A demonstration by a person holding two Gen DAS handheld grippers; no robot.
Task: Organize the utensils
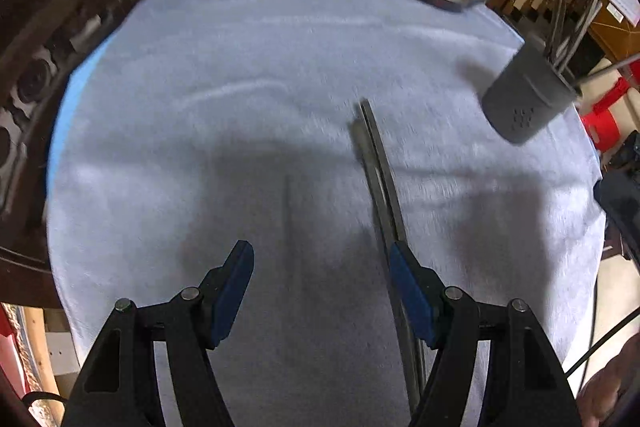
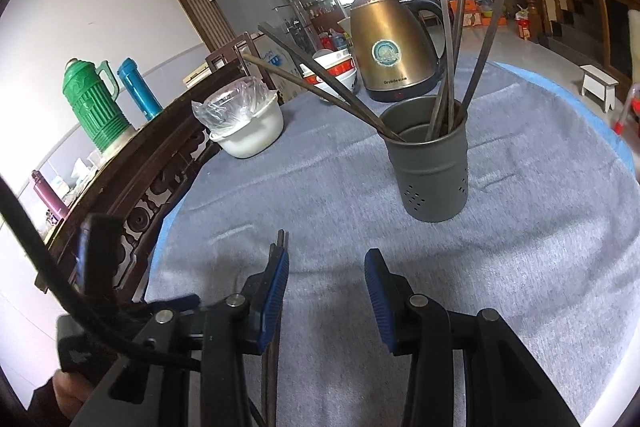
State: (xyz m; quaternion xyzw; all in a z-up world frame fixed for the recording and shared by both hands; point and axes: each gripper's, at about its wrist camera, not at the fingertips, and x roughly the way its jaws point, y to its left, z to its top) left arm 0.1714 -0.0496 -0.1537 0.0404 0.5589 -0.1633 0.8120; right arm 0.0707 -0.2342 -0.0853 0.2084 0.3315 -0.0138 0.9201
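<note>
Tabletop [image 2: 520, 267] under a grey cloth fills most of both views, with a dark carved wooden rail [image 2: 132, 171] running along its left side. At the far edge stands a brass-coloured kettle [image 2: 392, 55] with a black handle, and just left of it a stack of white bowls with red bands [image 2: 336, 75]. Further left sits a white tub [image 2: 250, 131] with crumpled clear plastic over its top. A green flask [image 2: 94, 103] and a blue flask [image 2: 138, 87] stand on the ledge beyond the rail. Nearer the middle of the cloth, a dark grey metal holder [image 2: 434, 167] stands upright, with small holes punched low in its wall; several dark chopsticks [image 2: 450, 67] lean inside it, fanning out left and right. The left hand-held gripper [image 1: 322, 267] points steeply down at the cloth with its blue pads spread wide and nothing between them. A loose pair of chopsticks [image 1: 378, 171] lies flat on the cloth just beside its right pad, running away toward the holder [image 1: 528, 95], which sits well off to the right in this view. The right hand-held gripper [image 2: 326, 279] hangs low over the near cloth, its pads partly apart and gripping nothing, with the tips of the loose chopsticks [image 2: 282, 239] showing past its left pad.
</note>
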